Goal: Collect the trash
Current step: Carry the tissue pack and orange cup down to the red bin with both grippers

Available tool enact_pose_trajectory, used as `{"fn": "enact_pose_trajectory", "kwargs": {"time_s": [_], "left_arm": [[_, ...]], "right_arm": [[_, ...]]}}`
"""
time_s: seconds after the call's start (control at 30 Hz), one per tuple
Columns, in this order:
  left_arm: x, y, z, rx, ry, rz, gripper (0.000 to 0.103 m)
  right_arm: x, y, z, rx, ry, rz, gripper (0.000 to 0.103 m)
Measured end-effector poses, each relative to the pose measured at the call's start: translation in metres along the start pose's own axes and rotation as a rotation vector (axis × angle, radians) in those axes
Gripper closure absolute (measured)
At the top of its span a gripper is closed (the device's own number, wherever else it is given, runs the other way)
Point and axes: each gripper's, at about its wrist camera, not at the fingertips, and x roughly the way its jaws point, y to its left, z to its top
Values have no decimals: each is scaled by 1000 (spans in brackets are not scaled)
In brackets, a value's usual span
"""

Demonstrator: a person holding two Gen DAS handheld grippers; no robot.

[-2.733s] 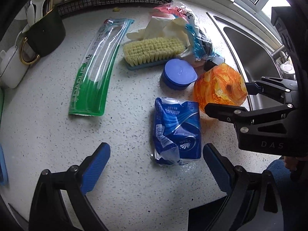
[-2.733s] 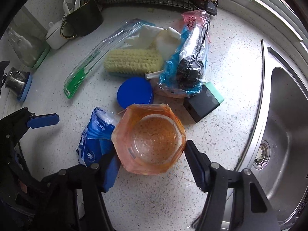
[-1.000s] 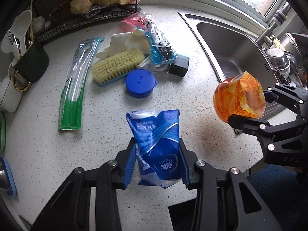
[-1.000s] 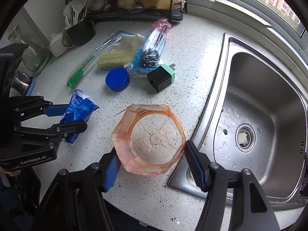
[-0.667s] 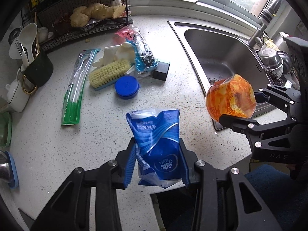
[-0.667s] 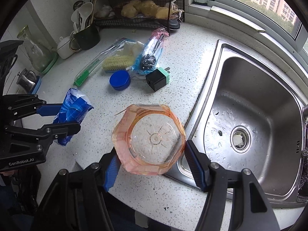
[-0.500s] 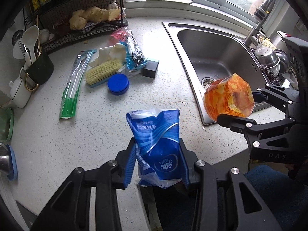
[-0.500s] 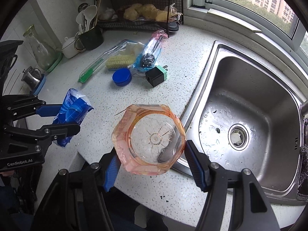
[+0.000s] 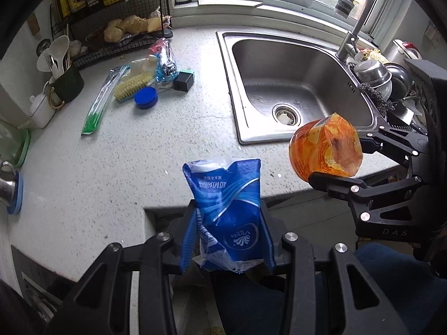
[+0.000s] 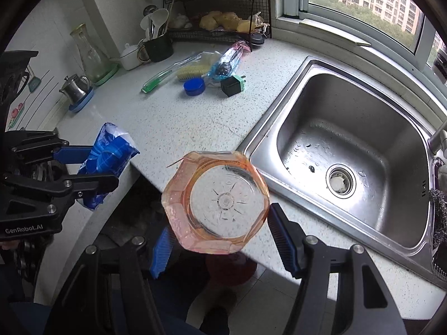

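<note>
Tongs grip trash: left tongs [image 9: 227, 240] clamp blue packet [image 9: 226, 212], right tongs [image 10: 220, 240] an empty orange cup [image 10: 215, 203].

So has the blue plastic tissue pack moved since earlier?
Yes. The blue plastic tissue pack, lifted off the speckled countertop in the left gripper, now hangs past its front edge.

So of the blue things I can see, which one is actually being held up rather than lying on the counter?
The blue tissue pack, clamped in the left gripper past the counter's edge. The round blue lid lies on the counter beside the scrubbing brush.
</note>
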Motion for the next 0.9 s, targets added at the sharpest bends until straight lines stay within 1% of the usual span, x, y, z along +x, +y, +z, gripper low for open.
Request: {"fn": "enact_pose_trajectory", "kwargs": {"time_s": [0.13,0.33,0.53,0.63,0.77,0.9], "left_arm": [[-2,-22,-29,-12,15,7,66],[1,-44,-67,-25,56,16,66],[15,-58,-97,-21,118,3,66],[30,-64,-110,-11,156,-15,66],[62,-62,-123,-22,203,-47,66],[101,-56,-133,-25,228,-58,66]], "right_arm": [[-9,4,-29,-7,1,22,42],[-11,11,-69,-11,30,41,42],[-6,10,-100,37,59,62,42],[5,12,-111,37,84,59,42],[28,13,-124,52,137,51,42],[56,11,-132,71,144,34,42]]}}
